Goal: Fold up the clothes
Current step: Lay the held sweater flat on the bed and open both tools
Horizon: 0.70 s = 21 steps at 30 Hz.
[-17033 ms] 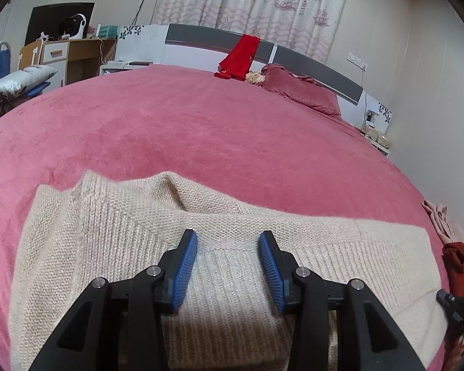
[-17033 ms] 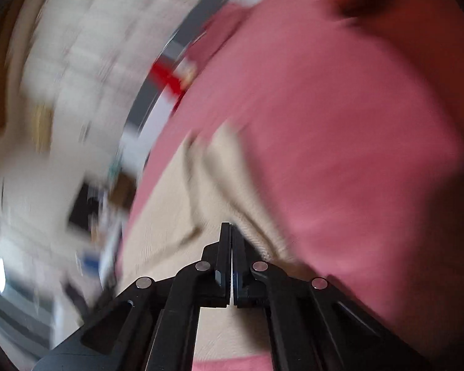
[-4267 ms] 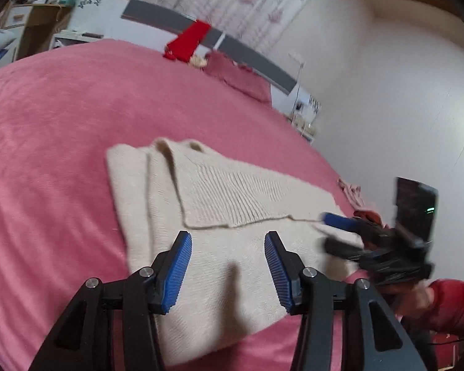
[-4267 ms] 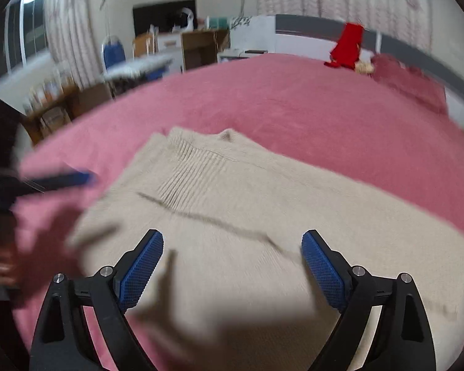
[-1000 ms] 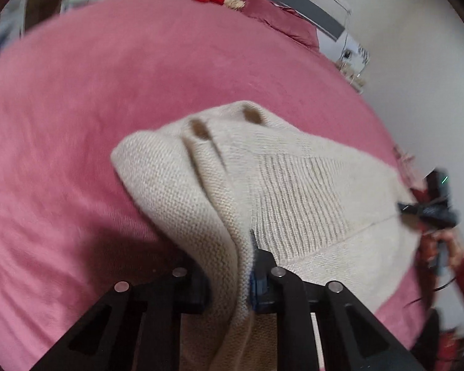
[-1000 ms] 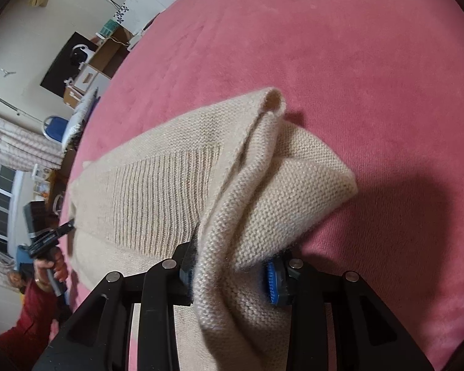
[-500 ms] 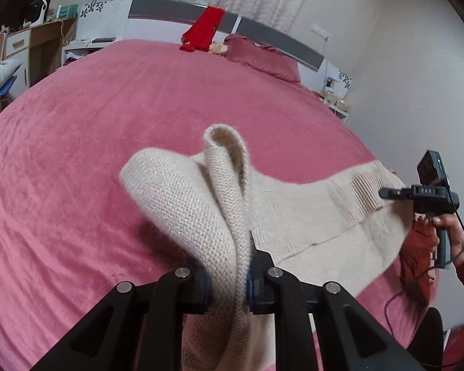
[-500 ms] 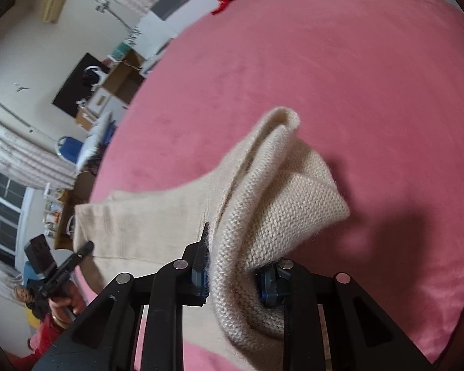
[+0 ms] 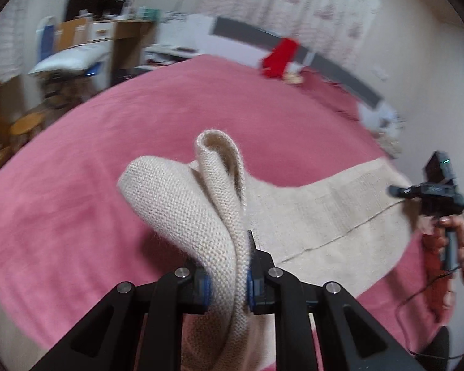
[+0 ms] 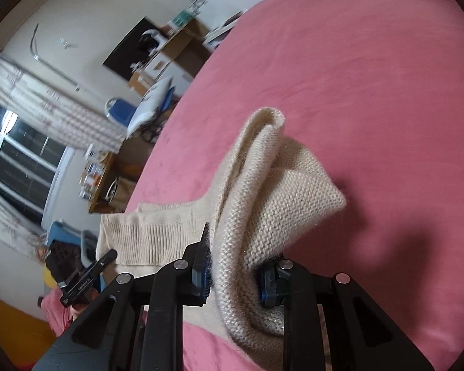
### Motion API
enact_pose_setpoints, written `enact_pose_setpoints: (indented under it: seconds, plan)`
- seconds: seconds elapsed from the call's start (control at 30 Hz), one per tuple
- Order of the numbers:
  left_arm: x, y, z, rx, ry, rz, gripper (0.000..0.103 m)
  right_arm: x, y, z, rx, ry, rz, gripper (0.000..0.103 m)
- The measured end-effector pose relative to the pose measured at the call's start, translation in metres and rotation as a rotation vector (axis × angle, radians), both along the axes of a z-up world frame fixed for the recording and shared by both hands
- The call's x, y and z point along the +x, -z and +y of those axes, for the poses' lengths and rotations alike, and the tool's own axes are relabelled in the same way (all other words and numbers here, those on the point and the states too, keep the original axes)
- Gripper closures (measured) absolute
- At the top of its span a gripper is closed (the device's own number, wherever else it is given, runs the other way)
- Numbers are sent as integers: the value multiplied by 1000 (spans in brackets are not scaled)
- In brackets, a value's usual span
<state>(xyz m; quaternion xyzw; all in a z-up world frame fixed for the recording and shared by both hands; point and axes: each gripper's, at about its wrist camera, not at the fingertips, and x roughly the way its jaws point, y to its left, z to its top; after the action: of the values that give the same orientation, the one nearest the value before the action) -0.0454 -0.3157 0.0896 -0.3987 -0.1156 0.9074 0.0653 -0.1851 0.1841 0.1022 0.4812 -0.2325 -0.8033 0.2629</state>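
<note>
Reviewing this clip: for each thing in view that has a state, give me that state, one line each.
Left tool: shut on the cream sweater.
Right tool: shut on the cream sweater.
Cream sweater: partly folded, both gripped ends lifted off the pink bedspread, the middle lying flat.
Pink bedspread: spread smooth over the bed.
Red garment: draped over the headboard.

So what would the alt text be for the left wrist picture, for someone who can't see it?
The left gripper pinches a thick fold of a cream knitted sweater above a pink bed. The sweater's far end trails towards the right gripper, held in a hand.
</note>
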Motion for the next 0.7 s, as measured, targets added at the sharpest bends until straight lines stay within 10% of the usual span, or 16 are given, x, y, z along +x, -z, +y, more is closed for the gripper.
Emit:
enact_pose_setpoints:
  seconds: [0.13, 0.23, 0.37, 0.7]
  plan:
    - [-13, 62, -12, -139, -72, -179, 83, -28, 41, -48, 80, 5, -23, 79]
    - [-4, 79, -20, -85, -106, -166, 76, -30, 69, -53, 158, 53, -68, 70]
    - [-4, 82, -28, 23, -173, -174, 72, -27, 79, -44, 178, 80, -60, 27]
    - [42, 37, -46, -57, -436, -222, 74, 9, 22, 8, 371, 249, 0, 0]
